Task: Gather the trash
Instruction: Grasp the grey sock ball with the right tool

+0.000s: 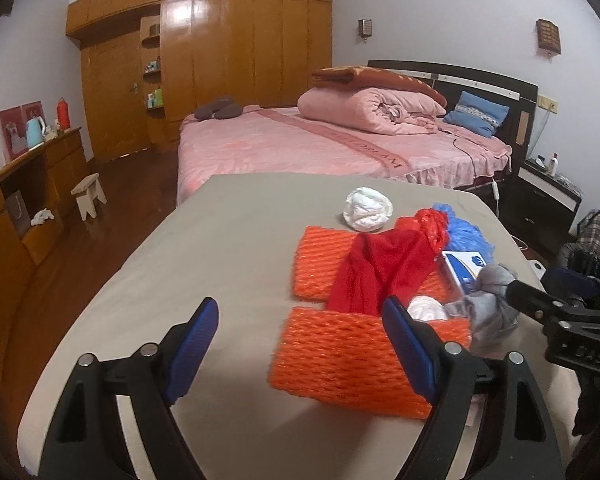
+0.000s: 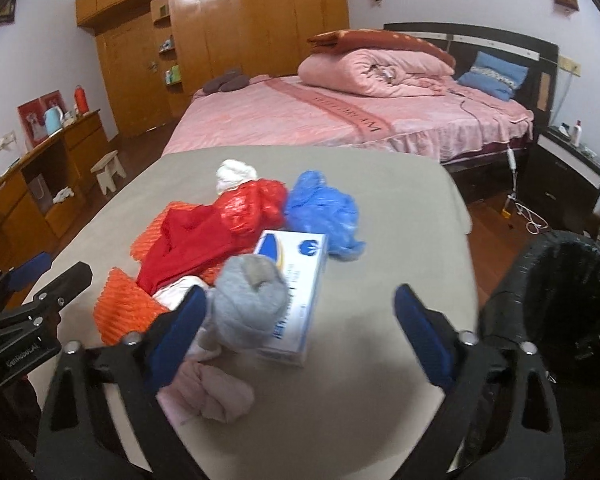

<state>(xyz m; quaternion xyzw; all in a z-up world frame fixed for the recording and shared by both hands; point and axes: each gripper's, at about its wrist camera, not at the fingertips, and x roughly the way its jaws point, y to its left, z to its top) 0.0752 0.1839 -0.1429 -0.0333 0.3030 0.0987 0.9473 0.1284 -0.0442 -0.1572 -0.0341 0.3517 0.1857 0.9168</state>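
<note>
A heap of litter lies on the grey-topped table [image 1: 204, 240]. It holds two orange foam nets [image 1: 340, 356], a red cloth [image 1: 384, 268], a red plastic bag [image 2: 256, 204], a blue plastic bag [image 2: 324, 208], a white crumpled ball [image 1: 366, 209], a white-and-blue box [image 2: 296, 280], a grey rolled sock [image 2: 248, 304] and a pink cloth [image 2: 212, 396]. My left gripper [image 1: 300, 312] is open just above the near foam net, holding nothing. My right gripper [image 2: 300, 296] is open over the grey sock and the box, with its pads clear of both.
A black-lined trash bin [image 2: 556, 292] stands off the table's right edge. Behind the table is a pink bed [image 1: 300, 140] with folded quilts. A wooden wardrobe [image 1: 220, 52], a low cabinet [image 1: 28, 184], a small stool [image 1: 89, 192] and a dark nightstand [image 1: 548, 188] ring the room.
</note>
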